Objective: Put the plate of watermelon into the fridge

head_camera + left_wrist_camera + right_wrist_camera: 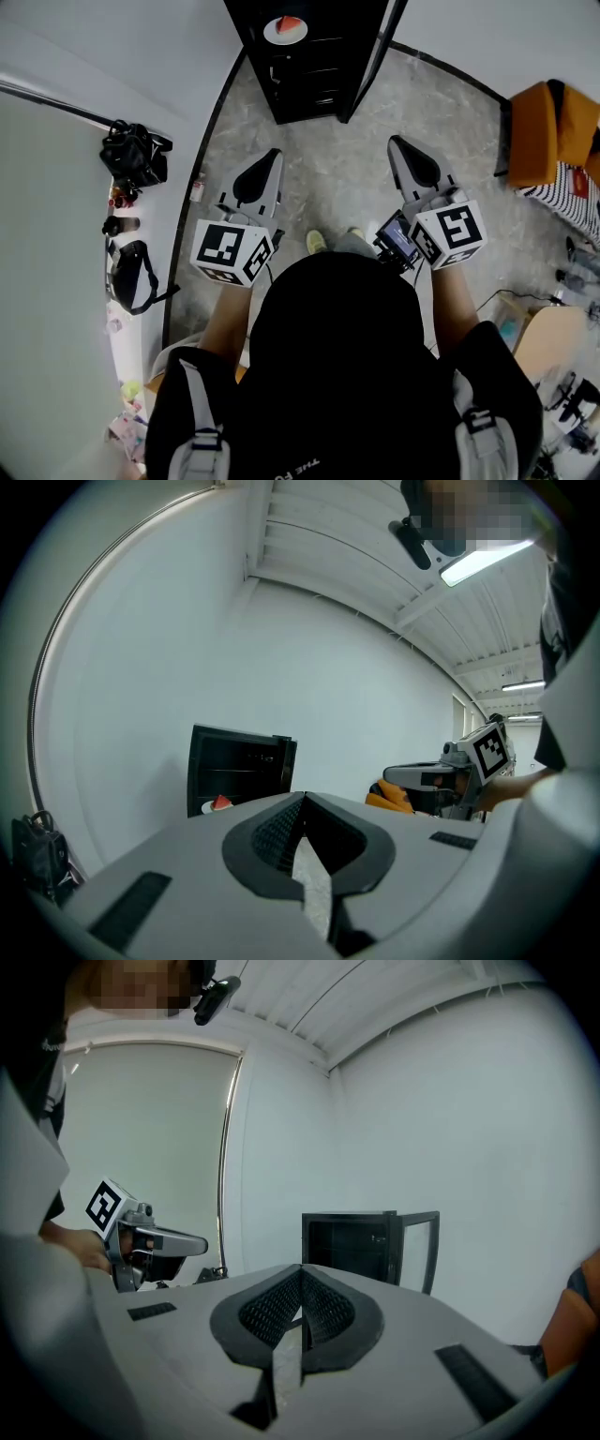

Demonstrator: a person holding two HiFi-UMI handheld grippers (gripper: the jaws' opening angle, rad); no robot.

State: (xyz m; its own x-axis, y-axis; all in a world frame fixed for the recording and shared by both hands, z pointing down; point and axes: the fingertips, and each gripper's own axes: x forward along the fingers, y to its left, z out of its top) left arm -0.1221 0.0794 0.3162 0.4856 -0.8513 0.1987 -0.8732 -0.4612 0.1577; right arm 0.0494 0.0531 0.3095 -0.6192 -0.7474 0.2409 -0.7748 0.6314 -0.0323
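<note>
A white plate with a red watermelon slice (286, 28) rests in the upper part of the open black fridge (309, 84); which shelf I cannot tell. In the left gripper view the plate (217, 804) peeks over my jaws at the fridge's (239, 766) lower left. My left gripper (272, 156) and right gripper (395, 143) are both shut and empty, held side by side well short of the fridge and pointing at it. The right gripper view shows the fridge (352, 1246) with its door (420, 1249) swung open to the right, and no plate.
A black bag (136, 155) and small items lie along the white ledge on the left. An orange chair (548, 131) and striped cloth (567, 197) stand at the right. Grey marble floor (328, 178) stretches between me and the fridge.
</note>
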